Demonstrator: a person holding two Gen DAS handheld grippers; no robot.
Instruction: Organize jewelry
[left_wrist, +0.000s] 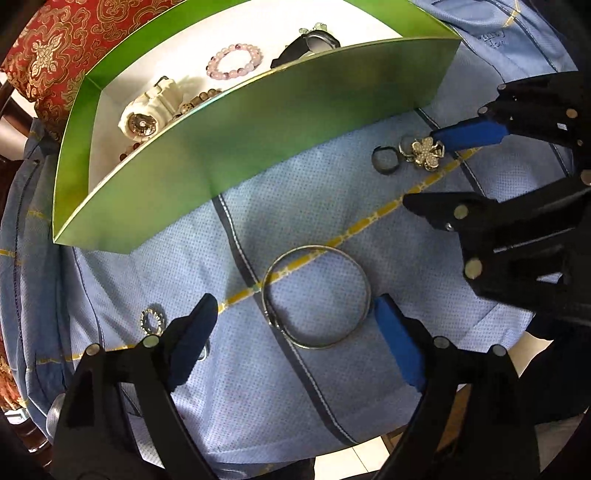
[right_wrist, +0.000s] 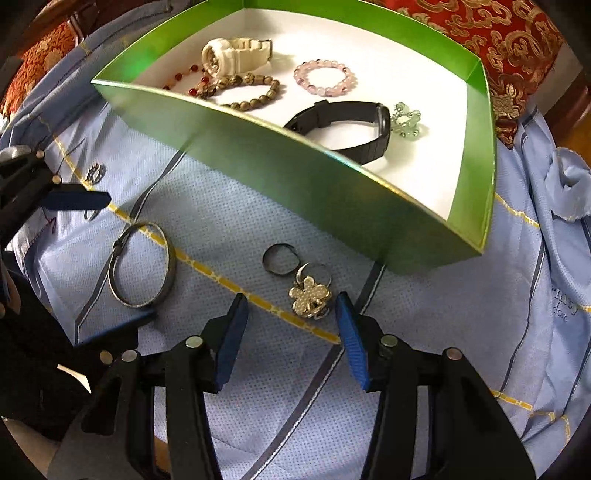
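Observation:
A silver bangle (left_wrist: 317, 345) lies flat on the light blue cloth (left_wrist: 332, 387). My left gripper (left_wrist: 295, 306) points down over it, open, with the bangle between its fingers; the right pad is close to the rim and the left pad stands apart. A flower-shaped ring (right_wrist: 308, 295) lies between the fingers of my right gripper (right_wrist: 291, 299), which is open and not pressing on it. A dark plain ring (right_wrist: 280, 260) lies just beyond the flower ring. In the right wrist view the bangle (right_wrist: 170, 266) and the left gripper (right_wrist: 131, 254) show at the left.
A green box (right_wrist: 295, 173) with a white floor holds a white watch (right_wrist: 232, 55), a pink bead bracelet (right_wrist: 325, 77), a brown bead bracelet (right_wrist: 251, 92) and a black watch (right_wrist: 347, 125). A small sparkly ring (left_wrist: 151, 319) lies beside the left finger. A red brocade cushion (left_wrist: 55, 44) sits behind.

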